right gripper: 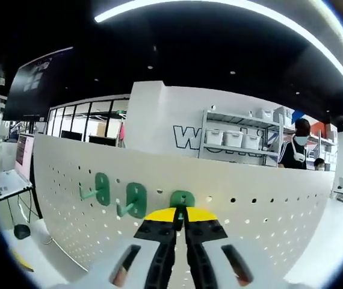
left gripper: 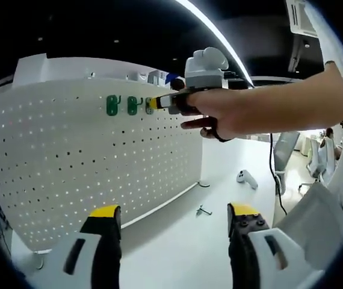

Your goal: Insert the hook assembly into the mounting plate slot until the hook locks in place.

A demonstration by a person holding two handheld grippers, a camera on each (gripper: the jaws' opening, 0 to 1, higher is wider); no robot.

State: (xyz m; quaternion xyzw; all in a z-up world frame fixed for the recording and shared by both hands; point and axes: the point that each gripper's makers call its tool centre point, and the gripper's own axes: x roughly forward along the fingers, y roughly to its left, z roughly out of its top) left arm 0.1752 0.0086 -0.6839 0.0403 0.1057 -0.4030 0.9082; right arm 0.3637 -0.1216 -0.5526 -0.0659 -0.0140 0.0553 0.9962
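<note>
Right tool (right gripper: 180, 218): jaws clamping together on a green hook (right gripper: 182, 198), pressing it against the white pegboard (right gripper: 268, 211) beside two seated hooks (right gripper: 102, 188). Advisable: keeping it square to the holes. Left tool (left gripper: 174, 220): jaws standing apart, hovering over the white desk (left gripper: 219, 180). Beyond: shelving (right gripper: 231, 141) lining the office.

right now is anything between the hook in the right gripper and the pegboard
Nothing visible. The right gripper is shut on the third green hook, already against the pegboard, beside two mounted hooks. The left gripper hangs open, well clear.
</note>
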